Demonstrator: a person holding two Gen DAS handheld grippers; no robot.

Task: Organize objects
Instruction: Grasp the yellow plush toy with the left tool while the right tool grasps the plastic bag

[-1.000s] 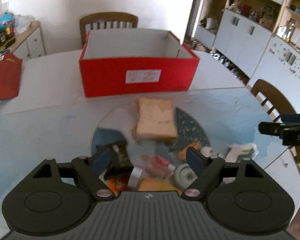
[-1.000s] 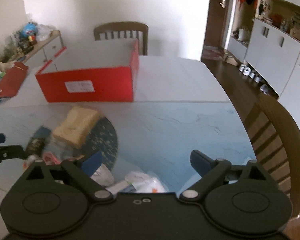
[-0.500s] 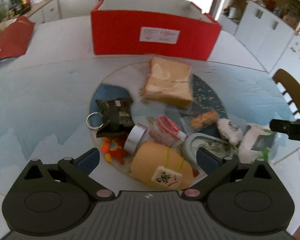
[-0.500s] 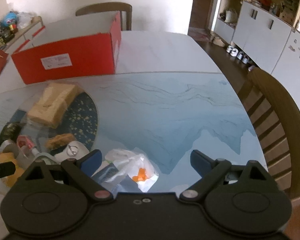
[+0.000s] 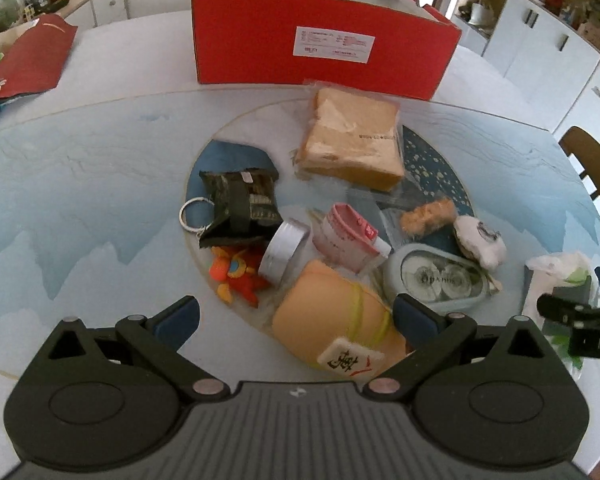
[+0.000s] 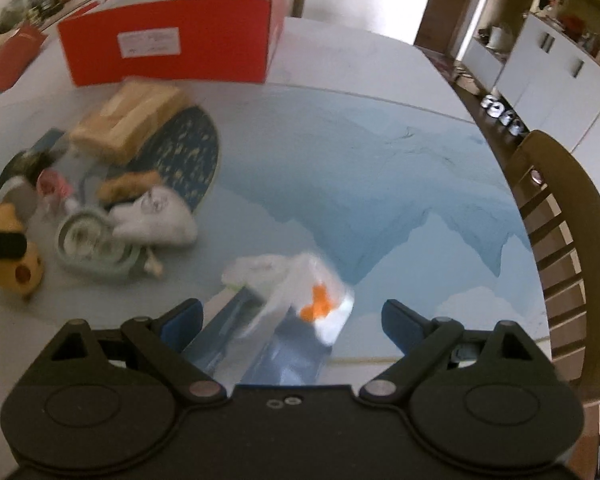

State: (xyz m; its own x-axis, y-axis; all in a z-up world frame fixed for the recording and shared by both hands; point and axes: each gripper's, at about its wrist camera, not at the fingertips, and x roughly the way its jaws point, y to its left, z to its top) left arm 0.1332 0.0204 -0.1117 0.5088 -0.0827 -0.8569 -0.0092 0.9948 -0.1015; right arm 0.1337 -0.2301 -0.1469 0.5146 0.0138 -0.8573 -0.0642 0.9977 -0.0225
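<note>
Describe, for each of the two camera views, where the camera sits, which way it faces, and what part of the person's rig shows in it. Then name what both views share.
Left wrist: rides the left gripper, looking forward and down at the clutter; both open fingers show, and the right gripper at the edge.
Right wrist: rides the right gripper, open over a plastic bag; its own fingers show.
Shared: the red box, the wrapped bread.

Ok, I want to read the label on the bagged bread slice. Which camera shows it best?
The left wrist view: the bagged bread slice lies sharp and unobstructed in front of the red box, with a line of print visible on its bag. The right wrist view shows it off to the left, motion-blurred, no print readable.
</note>
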